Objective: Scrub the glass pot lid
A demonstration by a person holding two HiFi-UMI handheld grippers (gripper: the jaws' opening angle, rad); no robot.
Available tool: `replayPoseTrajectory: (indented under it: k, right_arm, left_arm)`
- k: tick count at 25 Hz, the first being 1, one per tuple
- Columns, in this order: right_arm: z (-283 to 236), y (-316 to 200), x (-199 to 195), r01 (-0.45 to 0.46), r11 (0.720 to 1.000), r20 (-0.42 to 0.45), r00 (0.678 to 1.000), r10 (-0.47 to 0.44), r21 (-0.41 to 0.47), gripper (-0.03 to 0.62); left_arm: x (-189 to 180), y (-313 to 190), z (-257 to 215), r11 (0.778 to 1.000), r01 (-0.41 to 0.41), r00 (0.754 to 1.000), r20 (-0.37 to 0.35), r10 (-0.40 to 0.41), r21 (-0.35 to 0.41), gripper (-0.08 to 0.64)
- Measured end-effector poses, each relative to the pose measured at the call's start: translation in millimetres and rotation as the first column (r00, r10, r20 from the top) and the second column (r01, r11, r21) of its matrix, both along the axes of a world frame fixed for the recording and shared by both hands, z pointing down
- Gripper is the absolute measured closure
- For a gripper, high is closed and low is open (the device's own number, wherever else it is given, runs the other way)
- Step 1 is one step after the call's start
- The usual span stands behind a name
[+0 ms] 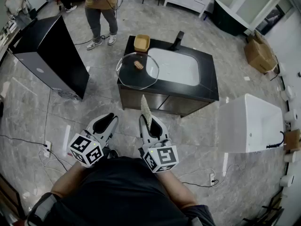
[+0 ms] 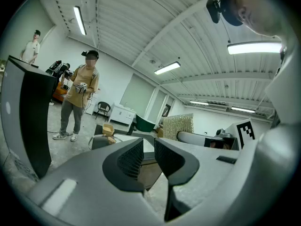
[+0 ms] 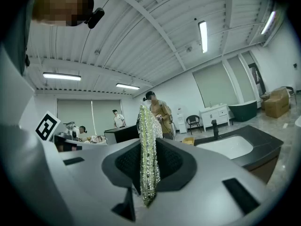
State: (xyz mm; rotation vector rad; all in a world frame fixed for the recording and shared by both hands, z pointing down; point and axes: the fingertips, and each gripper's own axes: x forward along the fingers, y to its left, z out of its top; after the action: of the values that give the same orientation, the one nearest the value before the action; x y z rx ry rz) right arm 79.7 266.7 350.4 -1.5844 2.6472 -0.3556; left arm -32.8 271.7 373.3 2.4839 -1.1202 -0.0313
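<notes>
**Item: glass pot lid** [image 1: 127, 72]. Lies flat on the left end of the black sink counter [image 1: 207, 91], its rim overhanging the counter edge. It has a brown knob [image 1: 138, 65] at its centre. It sits just beside the white basin [image 1: 176, 67]; a small yellow tub [image 1: 141, 43] and a black faucet [image 1: 178, 39] stand behind it.

**Item: right gripper** [image 1: 149, 124] [image 3: 149, 161]. Jaws clamped on a silvery mesh scouring cloth [image 3: 148, 140], which stands upright above them. Held close to the person's body, well apart from the lid.

**Item: left gripper** [image 1: 106, 122] [image 2: 148, 157]. Jaws a narrow gap apart, nothing between them. Held beside the right gripper, equally far from the counter.

**Other:** a second person [image 1: 101, 8] stands beyond the counter. A black cabinet [image 1: 47, 55] is at the left and a white tub [image 1: 249, 124] at the right.

**Step in hand:** judged as the approach; the scourer is gripped but no scrubbing contact is made yet.

**Next move calls for:** closing on the counter and bringing the cloth flat onto the glass. The free left gripper probably needs to steady the lid by rim or knob, since the overhanging lid looks liable to slide or tip under pressure.
</notes>
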Motion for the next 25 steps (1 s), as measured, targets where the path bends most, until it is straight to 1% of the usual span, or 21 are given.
replayPoseTrajectory:
  k: [8,10,13,18,22,25]
  right_arm:
    - [2.2,4.4,-22.7,-0.002,1.000,-0.023,1.000,0.002,-0.007,0.526]
    - [3.5,4.2,-27.6,-0.018,1.000,-0.009,1.000,0.018,-0.016,0.528]
    - [9.6,3.0,-36.8,-0.042,0.998,0.031,0.999,0.044,-0.055,0.526]
    - [25.4,2.3,-59.2,-0.060,0.988,0.033,0.997,0.066,-0.139,0.526]
    - [42.2,0.8,-72.8,-0.042,0.978,0.030,0.998,0.049,-0.205,0.526]
    - [50.1,-6.6,-78.1,-0.017,0.973,0.024,0.999,0.023,-0.230,0.526]
  left_arm:
    - [-20.3,2.0,5.4,1.000,-0.012,1.000,-0.017,0.011,-0.013,0.486]
    - [-27.7,1.8,6.4,1.000,-0.017,1.000,-0.023,0.016,-0.016,0.486]
    - [-41.3,1.7,10.6,0.999,-0.026,0.999,-0.037,0.025,-0.029,0.486]
    - [-67.0,-1.1,23.9,0.997,-0.042,0.997,-0.073,0.037,-0.066,0.486]
    - [-77.1,-5.8,40.1,0.993,-0.050,0.995,-0.088,0.041,-0.106,0.486]
    - [-76.4,-12.6,46.1,0.991,-0.052,0.995,-0.089,0.041,-0.121,0.486]
